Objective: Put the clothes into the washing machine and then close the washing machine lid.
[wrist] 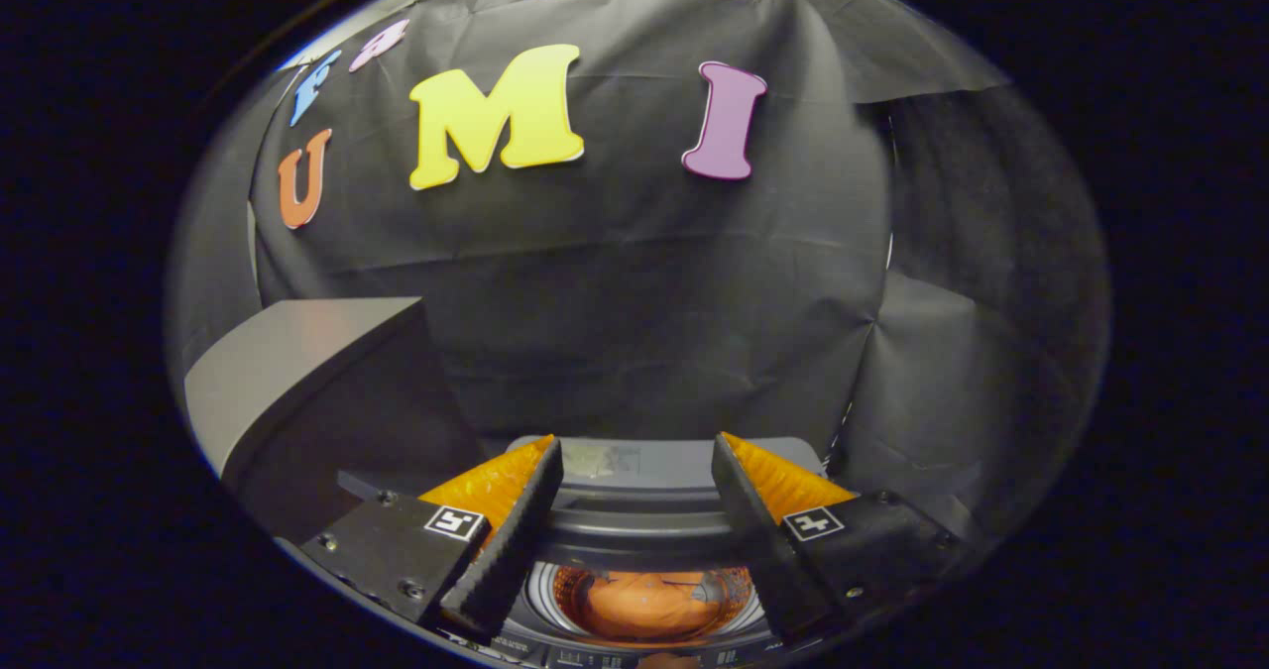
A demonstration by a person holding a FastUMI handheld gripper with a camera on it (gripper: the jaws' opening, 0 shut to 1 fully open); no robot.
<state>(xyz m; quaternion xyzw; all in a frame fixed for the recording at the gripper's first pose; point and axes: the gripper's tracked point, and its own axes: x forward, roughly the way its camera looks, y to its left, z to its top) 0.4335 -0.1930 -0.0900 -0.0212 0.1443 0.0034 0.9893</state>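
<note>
We see the tongs [634, 451] spread wide, released, with nothing between the two fingers and neither finger touching anything. The fingers [511, 540] are wedge-shaped with ribbed inner faces, and each carries a small square marker on its base block. Below them, at 6 o'clock between the finger bases, sits the washer [634, 510], a grey machine with a smooth moulded rim and a round drum opening. Inside the drum lie the clothes [644, 602], a soft rumpled orange bundle against perforated metal. The lid [297, 372], a flat grey panel, stands raised at 9 o'clock of the tongs. Creased black cloth [634, 302] hangs beyond, at 12 o'clock.
</note>
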